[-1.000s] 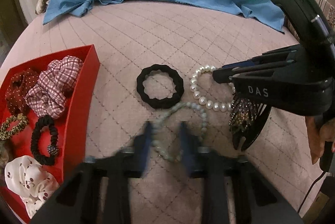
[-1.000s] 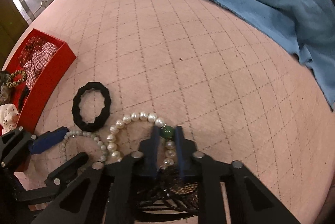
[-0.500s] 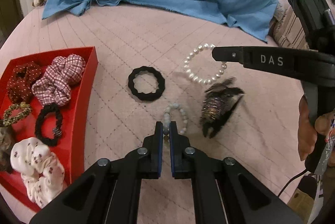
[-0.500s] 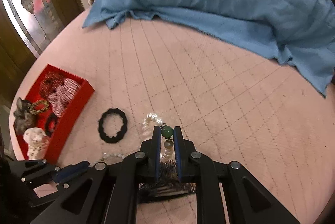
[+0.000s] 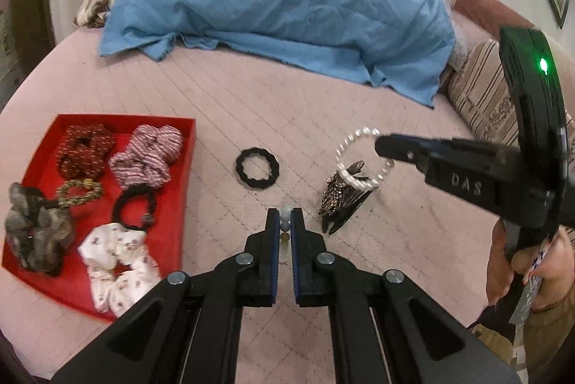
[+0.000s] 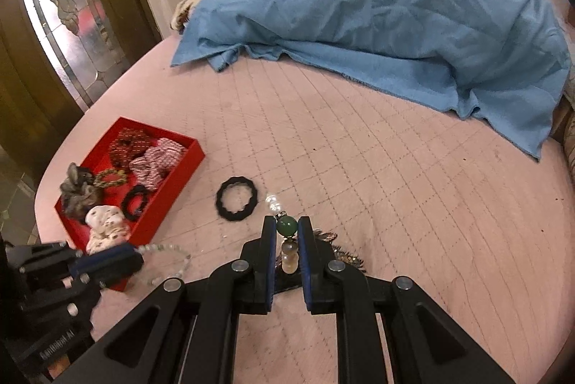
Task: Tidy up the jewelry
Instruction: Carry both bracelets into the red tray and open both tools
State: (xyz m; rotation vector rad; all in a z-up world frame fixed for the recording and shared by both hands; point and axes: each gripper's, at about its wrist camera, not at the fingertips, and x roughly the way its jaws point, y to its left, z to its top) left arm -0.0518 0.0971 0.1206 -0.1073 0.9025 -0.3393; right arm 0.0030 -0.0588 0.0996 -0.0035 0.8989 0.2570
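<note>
My left gripper (image 5: 284,216) is shut on a pale grey-green bead bracelet (image 5: 285,218), held above the pink quilted bed. From the right wrist view that bracelet (image 6: 169,256) dangles as a loop from the left gripper (image 6: 134,254). My right gripper (image 6: 286,226) is shut on a white pearl bracelet at its green bead (image 6: 286,226). The pearl loop (image 5: 339,156) hangs from the right gripper (image 5: 381,145), which a hand holds. A red tray (image 5: 185,190) at the left holds several scrunchies. A black ring hair tie (image 5: 257,168) and a bronze hair claw (image 5: 341,200) lie on the bed.
A crumpled blue cloth (image 5: 287,7) covers the far side of the bed. A striped cushion (image 5: 478,96) sits at the right edge. A wooden door with patterned glass (image 6: 64,7) stands beyond the bed's left edge, near the tray (image 6: 169,200).
The left gripper shut on the pale bracelet. Both grippers rose and pulled back, lifting their bracelets off the bed. The hair claw and black hair tie stayed down.
</note>
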